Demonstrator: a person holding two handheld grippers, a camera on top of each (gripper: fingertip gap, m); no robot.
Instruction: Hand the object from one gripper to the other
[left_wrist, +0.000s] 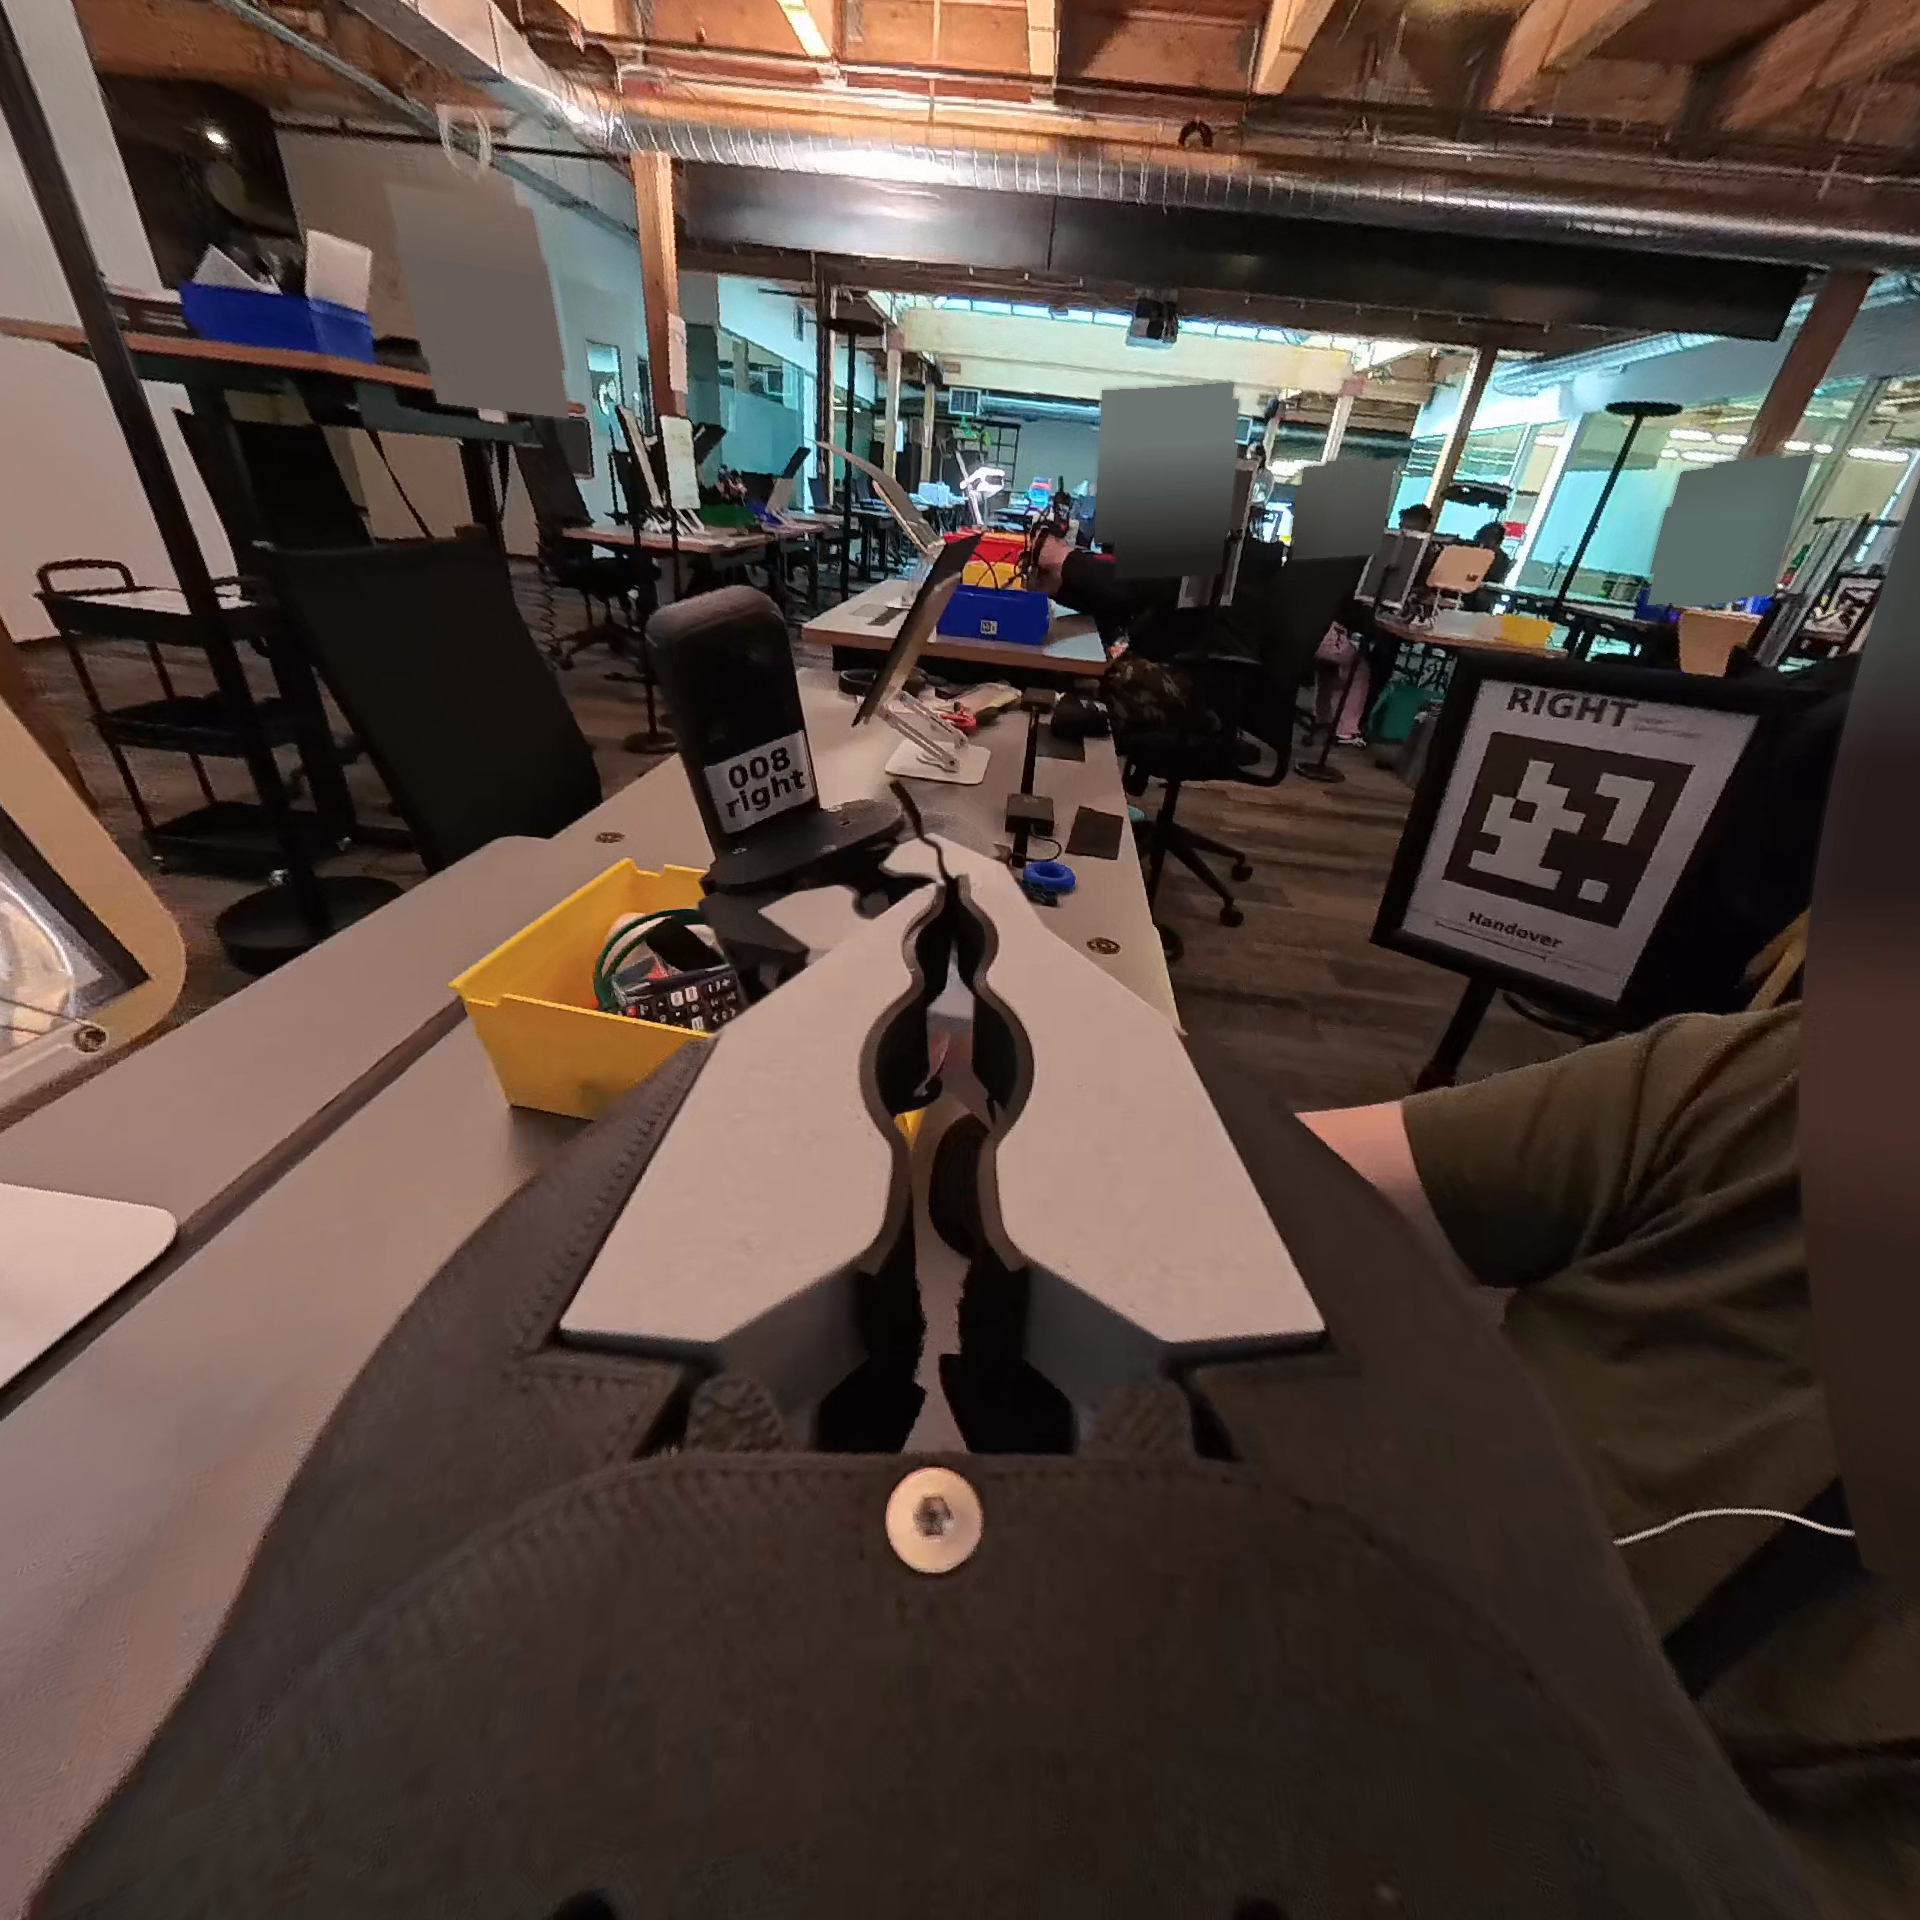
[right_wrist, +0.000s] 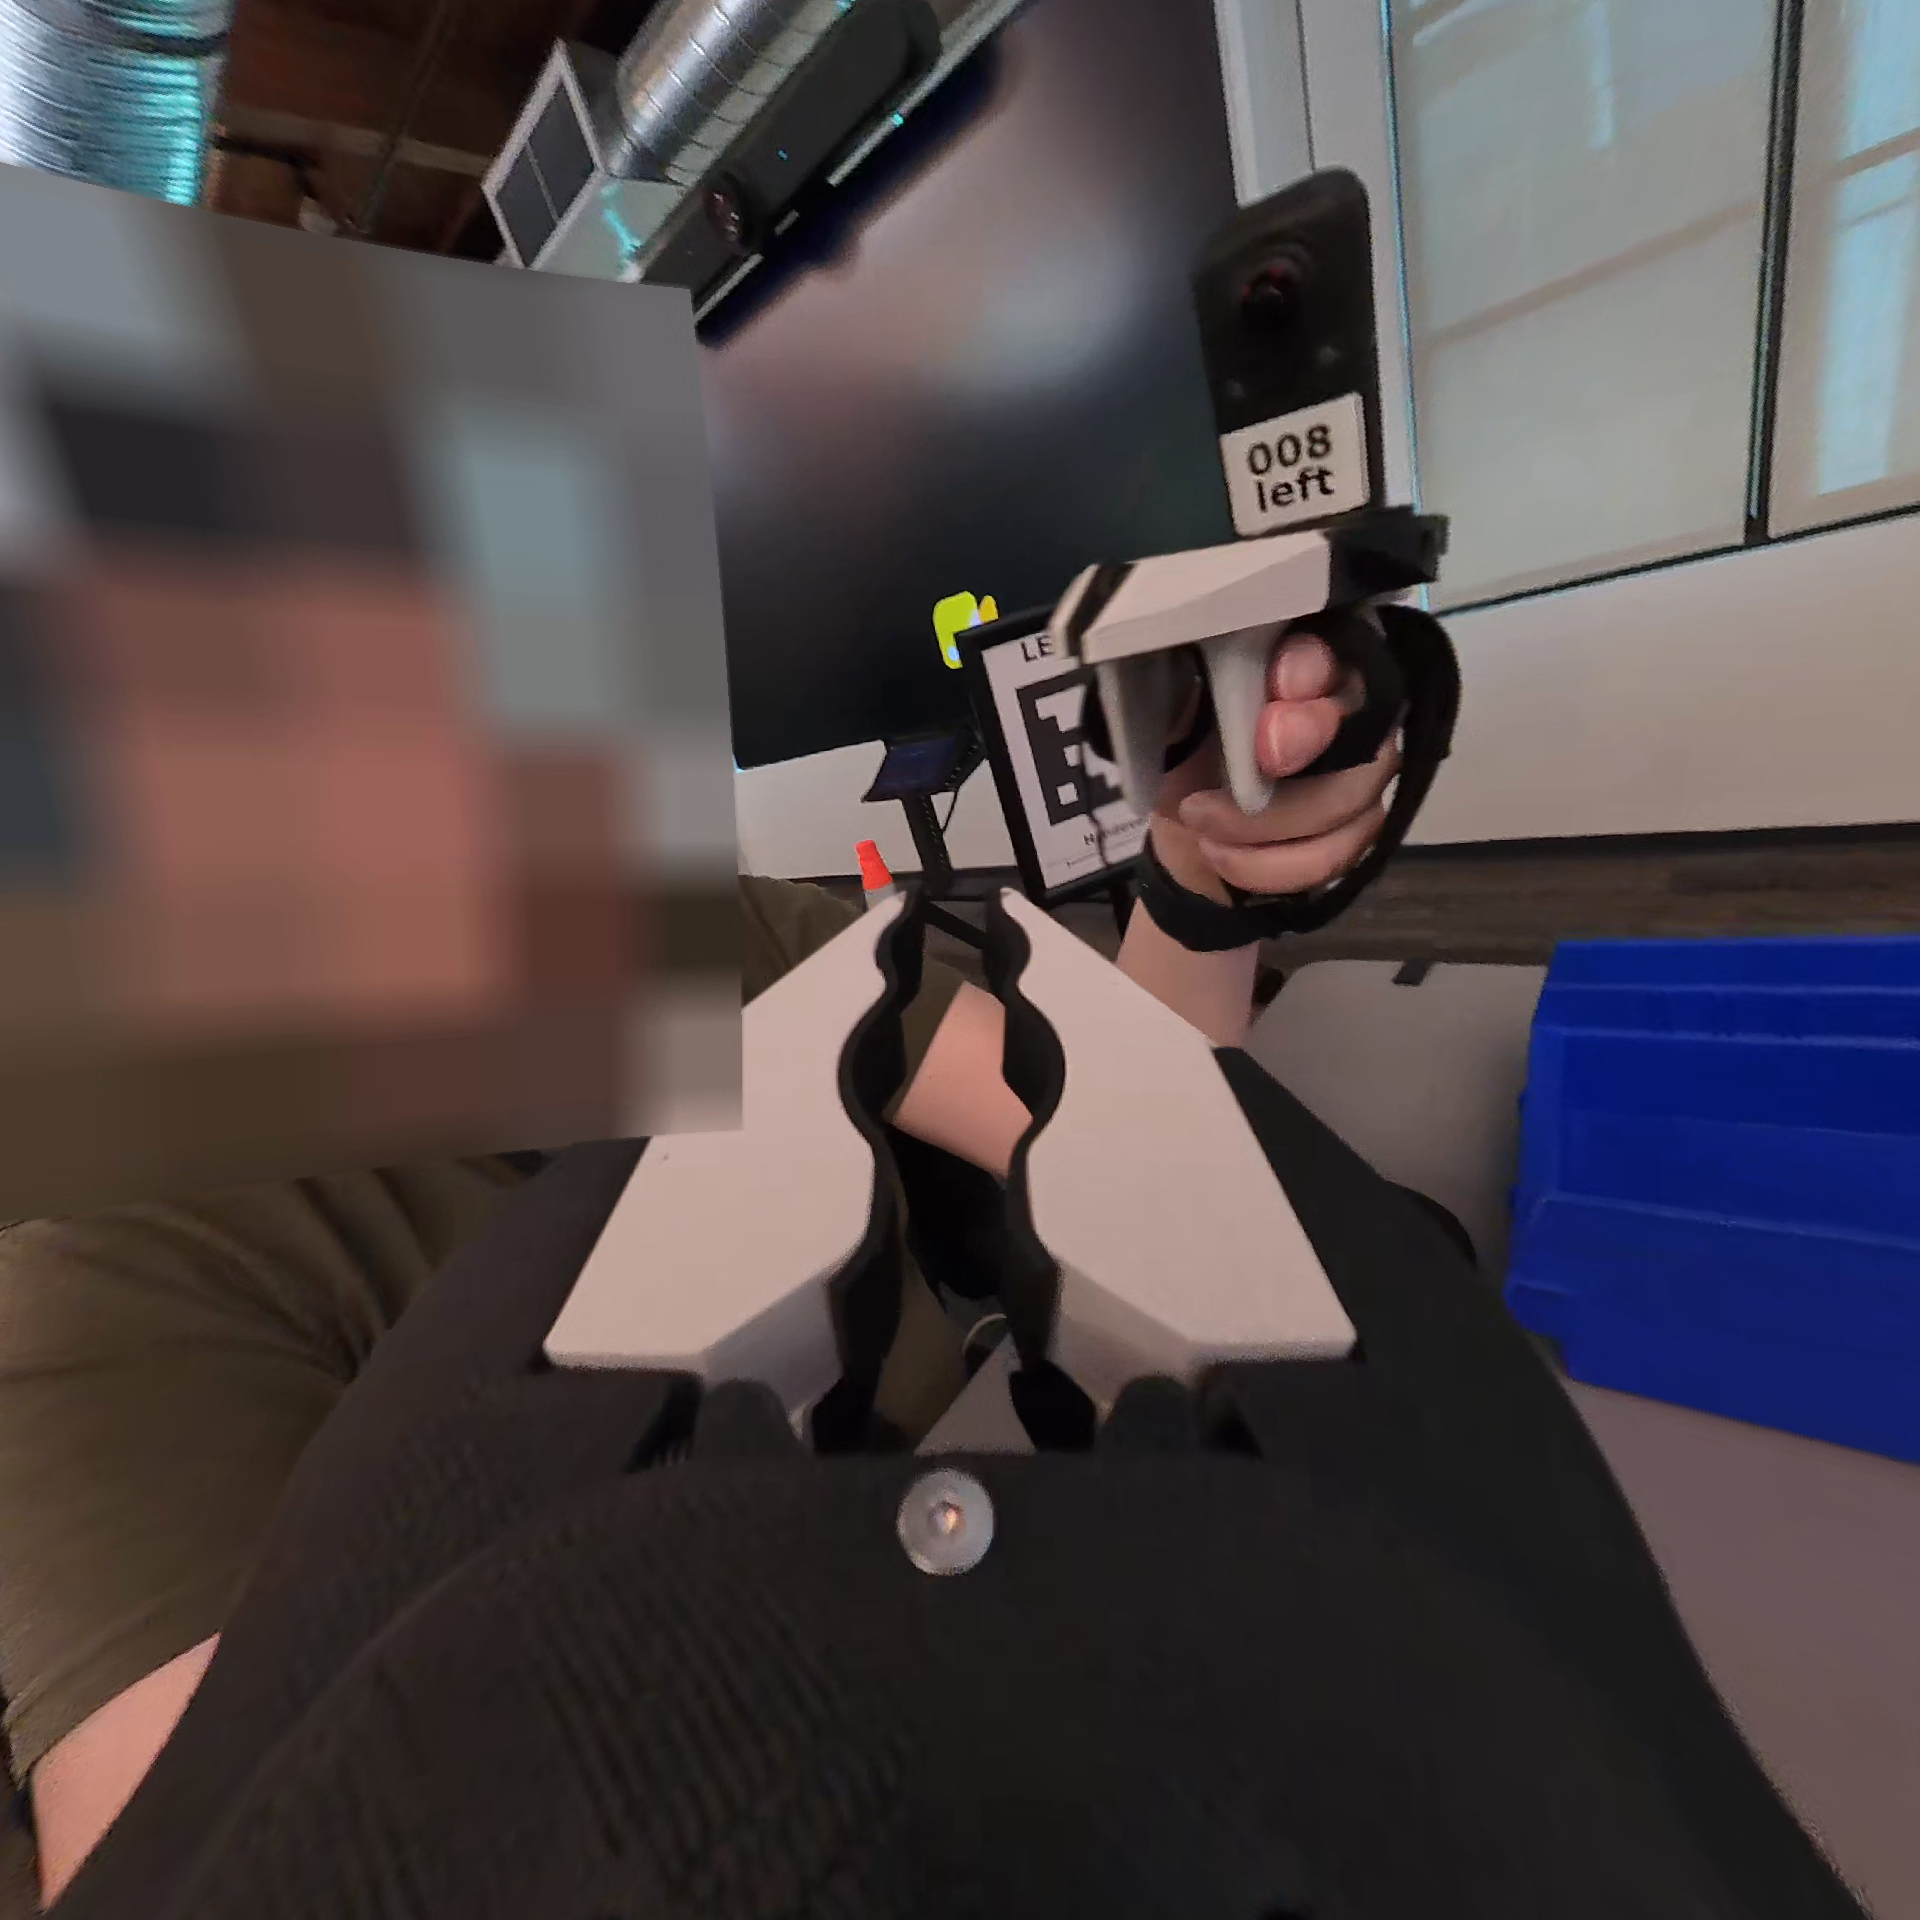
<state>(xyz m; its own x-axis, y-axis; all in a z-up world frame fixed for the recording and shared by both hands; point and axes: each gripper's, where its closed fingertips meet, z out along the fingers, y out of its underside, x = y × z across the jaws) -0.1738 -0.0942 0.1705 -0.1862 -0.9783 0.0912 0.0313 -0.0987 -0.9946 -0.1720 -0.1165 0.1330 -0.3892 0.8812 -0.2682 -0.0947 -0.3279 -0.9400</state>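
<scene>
My left gripper (left_wrist: 951, 883) is shut, its grey fingers meeting at the tips. A thin black curl (left_wrist: 912, 805) shows just past the tips; I cannot tell what it is. It also shows in the right wrist view (right_wrist: 1070, 623), held up in a hand, jaws together, with nothing visible in them. My right gripper (right_wrist: 951, 909) is open with a narrow gap and holds nothing; a forearm shows through the gap. In the left wrist view only its black camera body (left_wrist: 738, 717) shows; its fingers are hidden behind my left fingers.
A yellow bin (left_wrist: 540, 1008) with a calculator and several small items sits on the grey table (left_wrist: 260, 1091). A blue bin (right_wrist: 1714, 1143) stands at the right. Marker boards on stands (left_wrist: 1579, 831) (right_wrist: 1039, 748) flank the person in an olive shirt (left_wrist: 1610, 1195).
</scene>
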